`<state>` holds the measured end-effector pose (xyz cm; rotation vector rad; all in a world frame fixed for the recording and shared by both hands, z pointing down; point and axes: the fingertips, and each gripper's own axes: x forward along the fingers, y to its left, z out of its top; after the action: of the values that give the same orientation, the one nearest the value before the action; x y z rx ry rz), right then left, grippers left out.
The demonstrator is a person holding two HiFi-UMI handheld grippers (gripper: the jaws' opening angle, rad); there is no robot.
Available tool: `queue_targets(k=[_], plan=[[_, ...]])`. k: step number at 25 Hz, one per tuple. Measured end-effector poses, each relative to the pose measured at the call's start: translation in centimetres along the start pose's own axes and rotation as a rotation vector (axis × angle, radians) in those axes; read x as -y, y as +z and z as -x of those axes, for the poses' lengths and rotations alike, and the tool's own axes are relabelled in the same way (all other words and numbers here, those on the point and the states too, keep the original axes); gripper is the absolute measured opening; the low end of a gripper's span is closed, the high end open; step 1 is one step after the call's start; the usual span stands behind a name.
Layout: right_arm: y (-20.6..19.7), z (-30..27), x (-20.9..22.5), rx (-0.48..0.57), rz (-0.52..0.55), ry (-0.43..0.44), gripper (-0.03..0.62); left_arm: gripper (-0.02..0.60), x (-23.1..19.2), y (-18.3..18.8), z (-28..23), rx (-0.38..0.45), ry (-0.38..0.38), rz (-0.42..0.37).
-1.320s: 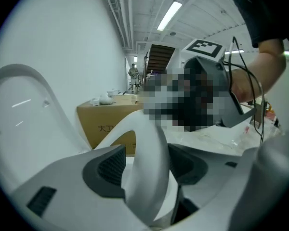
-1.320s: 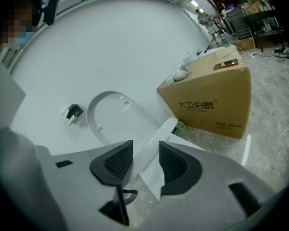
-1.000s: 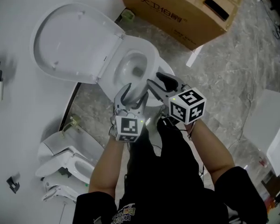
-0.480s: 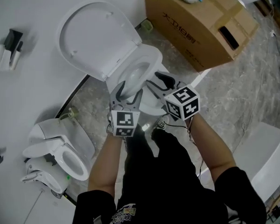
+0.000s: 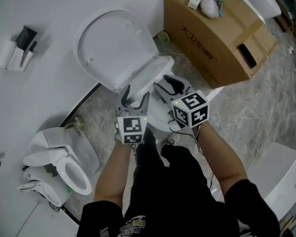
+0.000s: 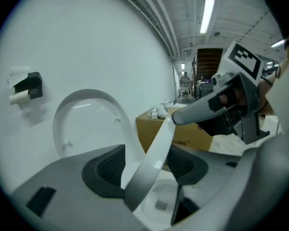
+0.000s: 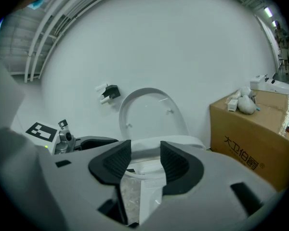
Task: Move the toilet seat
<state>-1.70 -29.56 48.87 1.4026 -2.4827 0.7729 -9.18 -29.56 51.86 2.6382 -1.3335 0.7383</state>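
Box (image 5: 217, 31) sits right of the toilet (image 6: 159, 203), second toilet (image 5: 64, 162) to its left. Lid (image 5: 113, 46) is up against the wall behind the bowl. Seat (image 6: 151, 160) is half-raised, tilted over the bowl. Left gripper (image 5: 136, 96) is at the toilet's front, jaws spread, with the seat crossing the gap between them; no clear pinch. Right gripper (image 5: 166, 85) is beside it, jaws also spread, seat's front edge just ahead. One right finger (image 6: 197, 110) touches the seat's upper edge.
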Motion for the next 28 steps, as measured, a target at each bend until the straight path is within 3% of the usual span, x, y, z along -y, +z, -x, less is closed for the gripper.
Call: queue_targets(k=[19, 28], plan=[[9.5, -11.7, -0.8, 0.055, -0.027, -0.053, 0.199, 0.229, -13.0, 5.1, -3.5, 0.065, -0.003, 0.014], [12.1, -16.8, -0.6, 0.052, -0.036, -0.068, 0.199, 0.202, -16.9, 6.0, -5.4, 0.074, -0.036, 0.007]])
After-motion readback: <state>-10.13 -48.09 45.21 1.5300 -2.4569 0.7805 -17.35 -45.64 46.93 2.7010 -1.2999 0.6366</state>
